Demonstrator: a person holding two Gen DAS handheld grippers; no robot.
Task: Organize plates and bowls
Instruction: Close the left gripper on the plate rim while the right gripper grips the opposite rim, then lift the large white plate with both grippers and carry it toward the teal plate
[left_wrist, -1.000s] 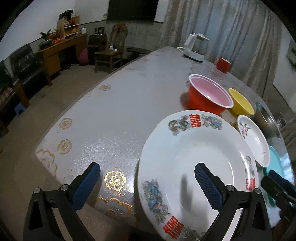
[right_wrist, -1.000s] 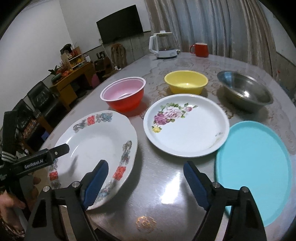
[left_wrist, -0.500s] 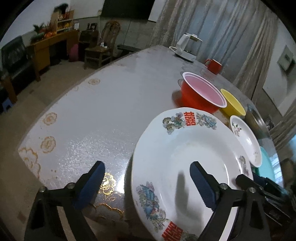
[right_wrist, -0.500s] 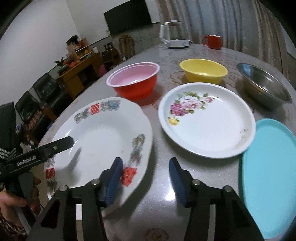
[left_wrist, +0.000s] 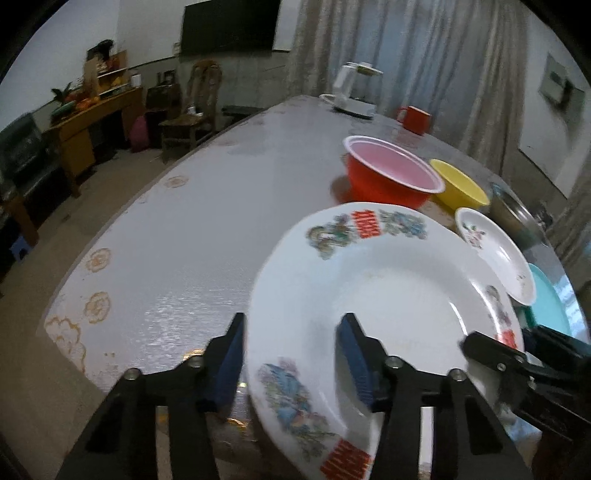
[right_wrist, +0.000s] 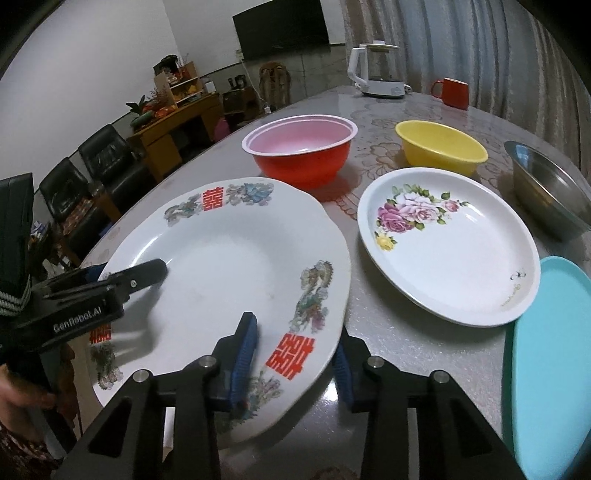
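Observation:
A large white plate (right_wrist: 229, 266) with red characters and dragon prints lies at the near edge of the table (left_wrist: 207, 229). My left gripper (left_wrist: 291, 362) straddles its left rim, one pad just outside the rim and one over the well, jaws closing. A thin gap still shows at the outer pad. My right gripper (right_wrist: 295, 354) straddles the right rim of the same large plate (left_wrist: 388, 295). Its jaws are closing too, with the inner pad on the plate and the outer pad against the edge. Each view shows the other gripper at the far rim: left gripper (right_wrist: 125, 271), right gripper (left_wrist: 502, 338).
Behind the large plate stand a red bowl (right_wrist: 299, 155), a yellow bowl (right_wrist: 439, 151) and a steel bowl (right_wrist: 546, 184). A rose-printed plate (right_wrist: 454, 251) and a teal plate (right_wrist: 554, 369) lie to its right. A kettle (right_wrist: 376, 74) and a red mug (right_wrist: 452, 92) are far back.
Both pairs of jaws have narrowed from wide to close around the large plate's rims. The right gripper has shifted left and down onto the plate's right edge.

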